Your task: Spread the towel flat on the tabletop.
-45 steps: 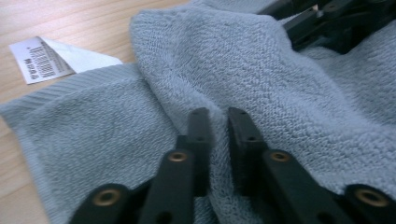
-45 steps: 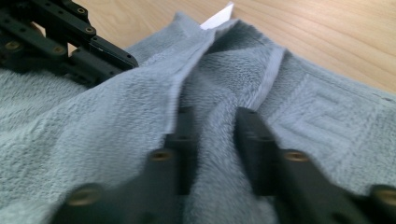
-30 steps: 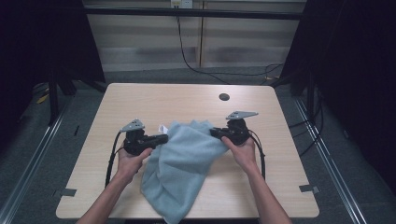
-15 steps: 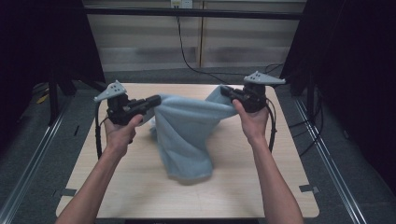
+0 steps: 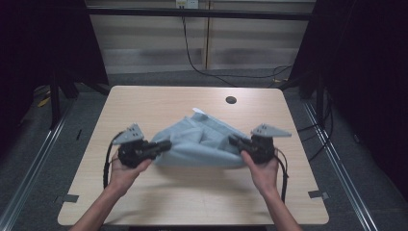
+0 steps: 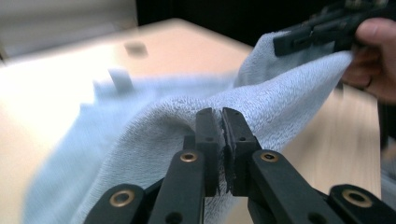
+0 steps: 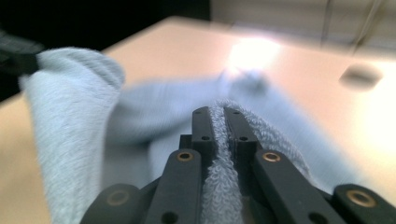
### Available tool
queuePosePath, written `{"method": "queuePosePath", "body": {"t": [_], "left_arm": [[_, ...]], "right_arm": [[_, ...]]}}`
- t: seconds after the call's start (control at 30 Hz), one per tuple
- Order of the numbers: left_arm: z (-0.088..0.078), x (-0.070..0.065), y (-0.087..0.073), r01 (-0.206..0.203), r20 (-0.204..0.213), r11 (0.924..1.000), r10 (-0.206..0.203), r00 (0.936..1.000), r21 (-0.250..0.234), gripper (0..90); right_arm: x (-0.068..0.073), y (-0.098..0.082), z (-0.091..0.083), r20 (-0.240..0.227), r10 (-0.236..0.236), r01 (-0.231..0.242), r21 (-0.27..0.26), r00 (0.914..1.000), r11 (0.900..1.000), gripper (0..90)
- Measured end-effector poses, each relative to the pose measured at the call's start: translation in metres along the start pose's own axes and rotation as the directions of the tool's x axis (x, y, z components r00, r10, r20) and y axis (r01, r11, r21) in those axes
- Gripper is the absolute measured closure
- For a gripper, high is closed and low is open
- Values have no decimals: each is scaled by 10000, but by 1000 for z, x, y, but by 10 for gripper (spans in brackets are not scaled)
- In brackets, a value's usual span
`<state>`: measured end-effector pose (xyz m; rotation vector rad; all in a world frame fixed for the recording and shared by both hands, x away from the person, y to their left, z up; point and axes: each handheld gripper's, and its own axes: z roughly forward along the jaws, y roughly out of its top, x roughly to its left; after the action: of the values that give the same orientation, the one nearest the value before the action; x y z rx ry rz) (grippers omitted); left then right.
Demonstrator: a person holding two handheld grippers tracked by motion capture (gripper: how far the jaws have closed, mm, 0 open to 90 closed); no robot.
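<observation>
The towel [image 5: 202,142] now lies spread low across the table [image 5: 144,101] centre, no longer hanging raised as half a second ago. Left gripper [image 5: 161,146] clamps its left corner. Right gripper [image 5: 235,141] pinches the right corner, jaws just easing slightly apart.

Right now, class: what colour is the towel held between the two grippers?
The towel is plain light blue; its looped pile shows best in the left gripper view.
</observation>
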<state>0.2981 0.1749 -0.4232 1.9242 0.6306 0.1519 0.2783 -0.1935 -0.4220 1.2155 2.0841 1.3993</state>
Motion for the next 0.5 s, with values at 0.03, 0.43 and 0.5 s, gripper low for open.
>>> {"method": "queuePosePath", "body": {"t": [0.03, 0.43, 0.5], "left_arm": [[2, -3, -9, 21, 133, 9996, -25, 9999, 287, 861], [-23, 4, -27, 735, 284, 9973, -736, 9969, 46, 698], [-23, 14, -20, 947, 113, 9948, -943, 9955, -367, 676]], "right_arm": [[2, -10, 1, -10, -113, 114, 554, 9999, 9984, 797], [-36, -25, -27, 846, 577, -636, 685, 9947, 9956, 548], [-47, -32, -11, 831, 509, -610, 1236, 9952, 9905, 545]]}}
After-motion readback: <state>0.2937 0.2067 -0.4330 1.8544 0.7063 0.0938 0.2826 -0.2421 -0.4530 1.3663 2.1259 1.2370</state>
